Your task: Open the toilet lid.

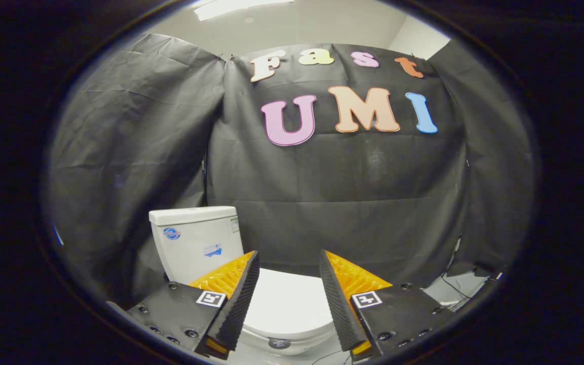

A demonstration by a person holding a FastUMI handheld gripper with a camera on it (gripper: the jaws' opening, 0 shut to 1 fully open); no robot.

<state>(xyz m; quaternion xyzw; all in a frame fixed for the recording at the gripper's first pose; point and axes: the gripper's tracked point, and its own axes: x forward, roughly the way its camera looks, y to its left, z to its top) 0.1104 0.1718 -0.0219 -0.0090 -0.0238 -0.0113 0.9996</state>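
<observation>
A white toilet stands against the black cloth wall, its tank [195, 243] upright behind my left finger. The white lid [287, 304] lies flat and closed over the bowl, showing between and below my fingers. My gripper [289, 261] hovers above the lid, open, with nothing between its ribbed black and orange fingers [239, 299]. The lid's front edge, with a small dark round badge [279, 343], sits low between the fingers. I see no contact between the fingers and the lid.
Black cloth walls close in behind and on both sides of the toilet. To the right of the toilet, cables [457, 291] lie on a pale floor patch near the cloth's foot.
</observation>
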